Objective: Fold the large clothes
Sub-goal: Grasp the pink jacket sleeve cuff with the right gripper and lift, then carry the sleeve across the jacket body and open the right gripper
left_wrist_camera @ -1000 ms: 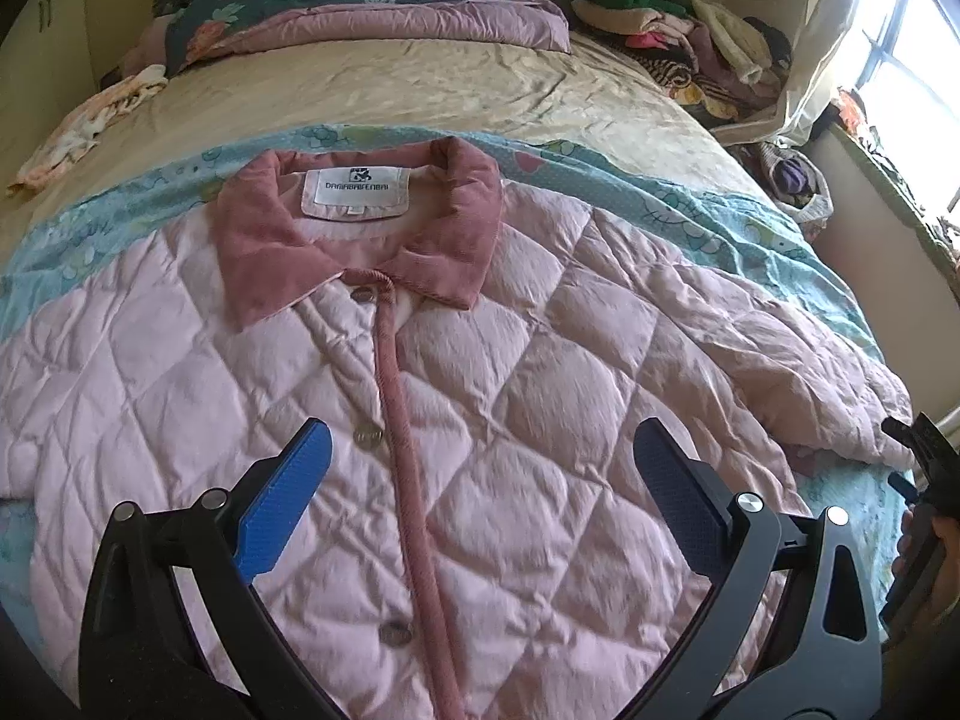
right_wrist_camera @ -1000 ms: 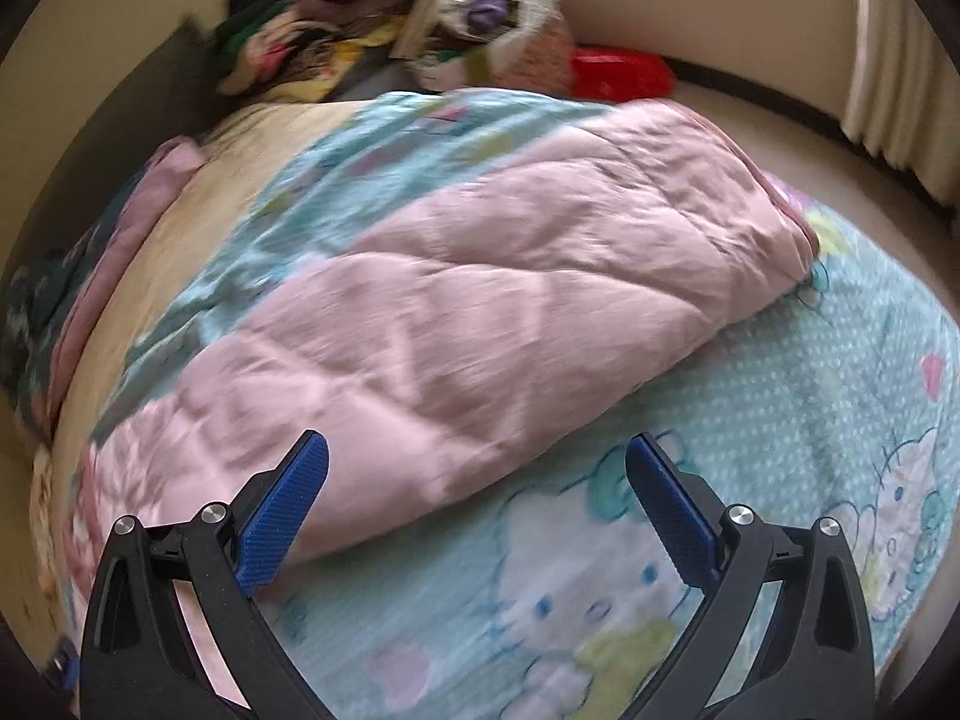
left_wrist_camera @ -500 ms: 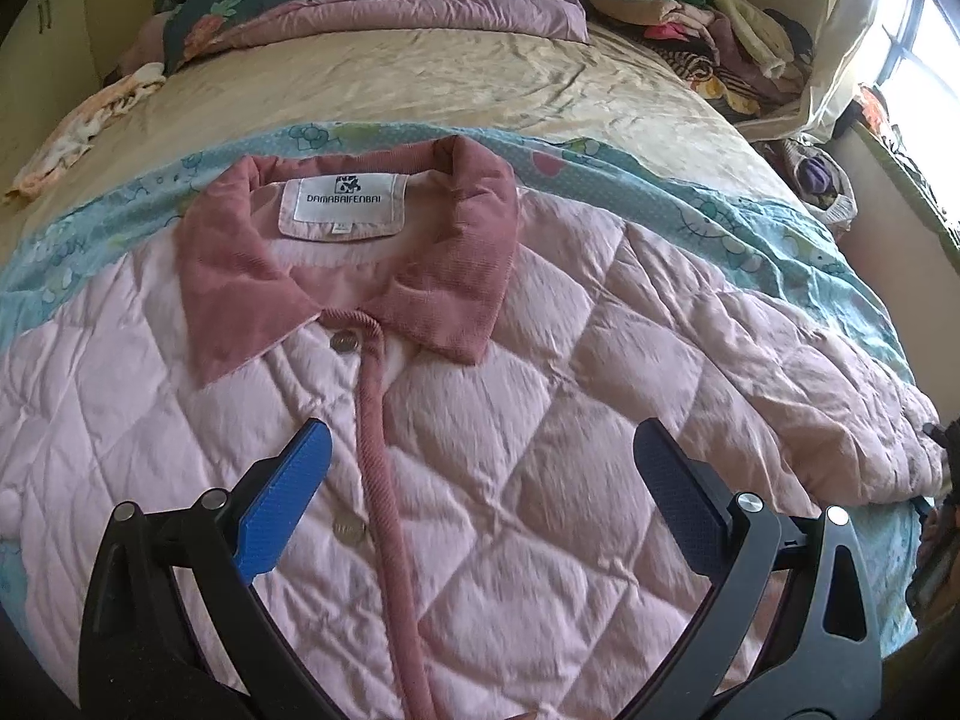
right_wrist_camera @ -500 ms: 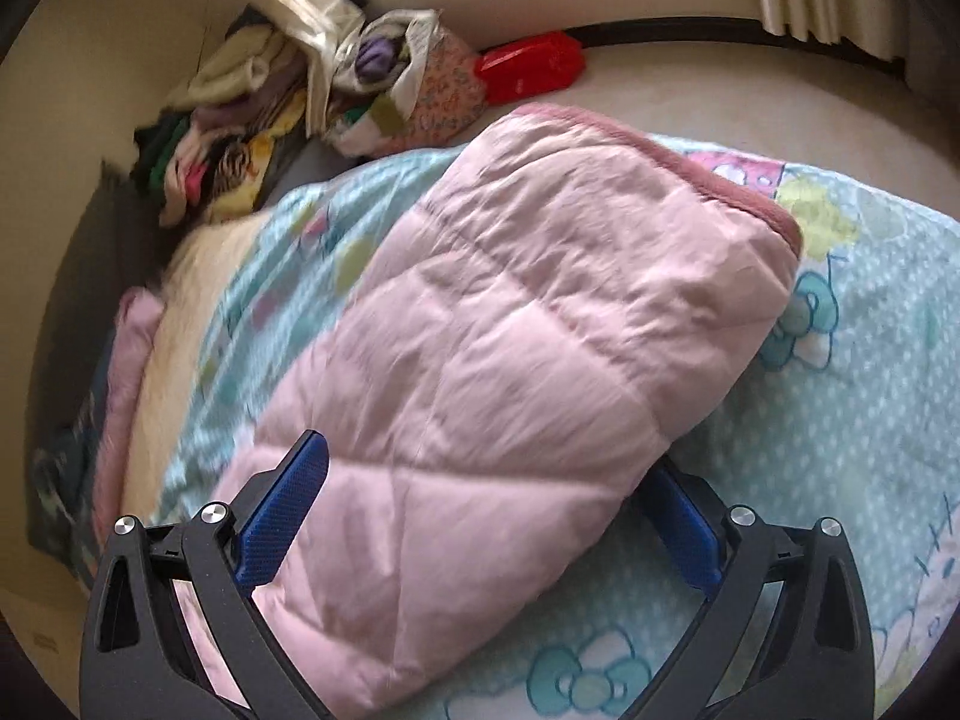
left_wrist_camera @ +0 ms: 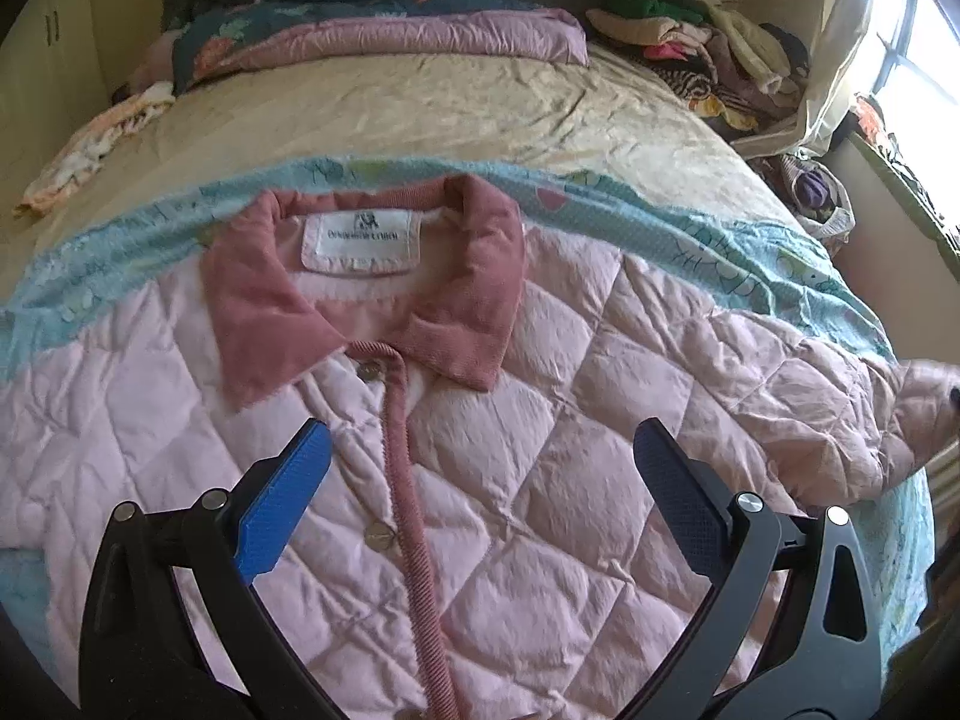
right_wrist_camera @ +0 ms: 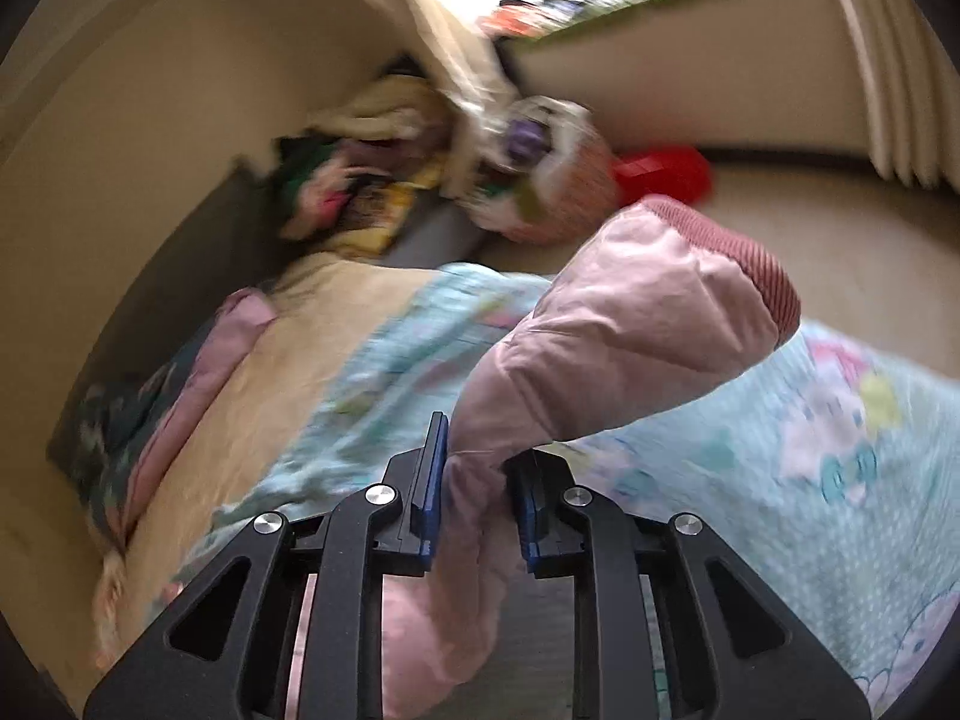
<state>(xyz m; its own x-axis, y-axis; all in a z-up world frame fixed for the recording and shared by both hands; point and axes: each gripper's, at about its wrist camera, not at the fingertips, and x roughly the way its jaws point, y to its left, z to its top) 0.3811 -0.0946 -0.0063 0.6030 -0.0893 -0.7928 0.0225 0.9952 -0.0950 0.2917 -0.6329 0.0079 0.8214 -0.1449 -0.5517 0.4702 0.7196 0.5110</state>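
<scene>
the quilted pink jacket (left_wrist_camera: 540, 480) lies face up, buttoned, on a pale blue cartoon-print sheet (left_wrist_camera: 690, 228) across the bed, and the right gripper (right_wrist_camera: 477, 495) has its blue pads (right_wrist_camera: 433, 480) pinched narrow on the sleeve (right_wrist_camera: 630, 348), with pink fabric bunched between them. the sleeve rises off the sheet and its ribbed rose cuff (right_wrist_camera: 744, 252) points toward the far wall. over on the other side, the left gripper (left_wrist_camera: 480, 492) hangs above the jacket's chest, jaws spread wide with nothing between them, straddling the corded rose placket (left_wrist_camera: 402, 480) and its metal buttons (left_wrist_camera: 380, 534). just beyond sits the rose corduroy collar (left_wrist_camera: 462, 300), spread flat, with a white neck label (left_wrist_camera: 360, 240) inside it; there's dark lettering under a small logo, too blurred to read. diamond stitching, puffy and a bit creased all over. further back, a beige bedsheet (left_wrist_camera: 420, 114), a folded mauve quilt (left_wrist_camera: 432, 36), and a heap of clothes (left_wrist_camera: 702, 42) near the window.
</scene>
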